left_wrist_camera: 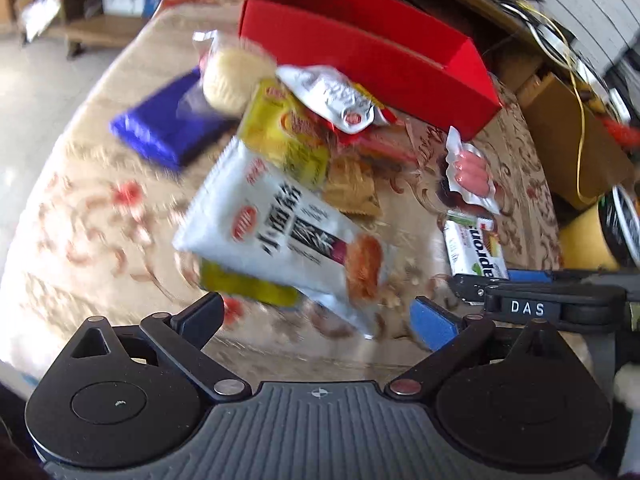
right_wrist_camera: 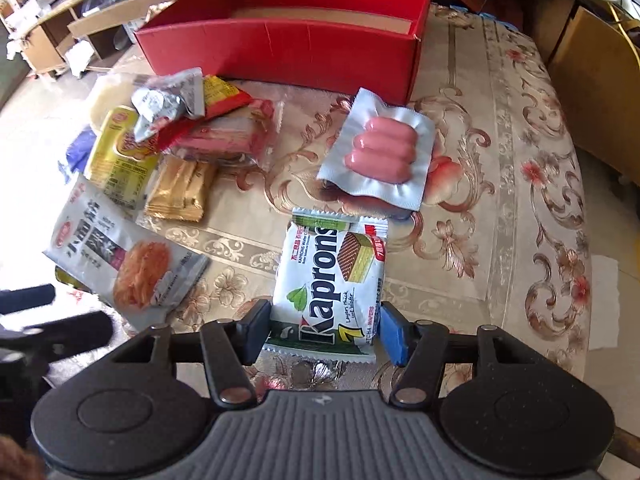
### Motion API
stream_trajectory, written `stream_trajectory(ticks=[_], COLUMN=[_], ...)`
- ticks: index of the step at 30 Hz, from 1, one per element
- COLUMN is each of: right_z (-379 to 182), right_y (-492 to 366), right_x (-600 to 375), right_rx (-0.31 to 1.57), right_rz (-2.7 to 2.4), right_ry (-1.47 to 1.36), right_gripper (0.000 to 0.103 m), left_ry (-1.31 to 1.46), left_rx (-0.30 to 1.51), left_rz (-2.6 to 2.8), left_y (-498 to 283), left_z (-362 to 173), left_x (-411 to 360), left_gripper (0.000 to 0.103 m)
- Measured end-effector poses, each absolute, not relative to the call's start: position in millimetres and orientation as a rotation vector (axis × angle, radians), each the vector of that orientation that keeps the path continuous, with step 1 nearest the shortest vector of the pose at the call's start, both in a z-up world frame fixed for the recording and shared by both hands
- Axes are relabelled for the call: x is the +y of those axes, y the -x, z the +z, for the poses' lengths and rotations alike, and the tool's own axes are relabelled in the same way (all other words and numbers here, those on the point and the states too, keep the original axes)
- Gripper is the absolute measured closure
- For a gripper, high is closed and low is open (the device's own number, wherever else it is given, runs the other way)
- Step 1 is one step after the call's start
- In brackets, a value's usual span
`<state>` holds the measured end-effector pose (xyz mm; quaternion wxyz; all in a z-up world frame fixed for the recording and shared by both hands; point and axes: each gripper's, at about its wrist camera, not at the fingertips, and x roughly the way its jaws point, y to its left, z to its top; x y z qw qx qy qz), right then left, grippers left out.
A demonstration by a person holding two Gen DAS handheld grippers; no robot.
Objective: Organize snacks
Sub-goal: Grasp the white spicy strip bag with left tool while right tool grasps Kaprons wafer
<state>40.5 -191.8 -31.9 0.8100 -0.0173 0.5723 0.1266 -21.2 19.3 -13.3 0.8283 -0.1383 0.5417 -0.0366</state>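
My right gripper [right_wrist_camera: 324, 334] is shut on the near end of a white and green Kaprons wafer packet [right_wrist_camera: 332, 276], its pads pressing on both long edges. The left wrist view shows that packet [left_wrist_camera: 476, 248] at the right, held by the right gripper [left_wrist_camera: 496, 279]. My left gripper [left_wrist_camera: 316, 320] is open above the cloth, and the near corner of a white cracker packet [left_wrist_camera: 280, 232] reaches between its fingers without touching the pads. An open red box [right_wrist_camera: 280, 48] stands at the back with nothing visible in it. A sealed pack of three pink sausages [right_wrist_camera: 380, 152] lies in front of the box.
A heap of snacks lies left of centre: a yellow packet [right_wrist_camera: 120, 152], a gold packet [right_wrist_camera: 180, 188], a silver packet [right_wrist_camera: 168, 100], and a blue packet [left_wrist_camera: 168, 124]. The flowered tablecloth [right_wrist_camera: 500, 160] ends at the right. Cardboard boxes [left_wrist_camera: 568, 140] and shelves stand beyond.
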Motion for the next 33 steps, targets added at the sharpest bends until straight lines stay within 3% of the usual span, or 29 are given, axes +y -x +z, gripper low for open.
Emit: stream_trajectory(ticks=[7,15,17,22,25,29,31,33], right_z=[-34.8,-29.9,-28.5,-24.9,-25.5,-27.7,-29.9,-30.4], right_y=[-43.4,-37.5,-36.3,-31.5,-28.8,-28.0,-29.1,-29.8], right_x=[-196.0,-209.3,-211.6,-213.3,-215.3,-212.1,-208.7,-204.6], right_rx=[1.21,1.184,1.183,1.178,1.18,1.187,1.196,1.199], right_rz=[0.323,0.343,0.347,0.356,0.351,0.348,0.349,0.355], right_ry=[0.009,-0.035,-0.044,-0.045,-0.051,-0.041,-0.036,-0.028], right_gripper=[0.049,0.049,0.049,0.049,0.049,0.049,0.049,0.049], left_ry=[0.456,0.323,0.257,0.033,-0.087,-0.184,-0.094,0.012], left_rx=[1.168,1.196,1.205,1.201,1.224,1.225,1.229,1.233], left_rz=[0.105,0.271,0.255,0.092,0.036,-0.015,0.022,0.058], left_y=[-7.0,-40.0,-41.0,-29.2,-24.2,-18.7,-18.5,-17.1], left_z=[-21.5,-40.7,-42.0,-36.1,-32.8,-33.0,-35.3,-36.5], left_x=[18.6,-18.3,-24.1,-31.5,-28.1,-18.5,-9.0,-4.2], left_gripper=[0.002,0.001,0.004,0.03,0.033,0.03,0.012,0.005])
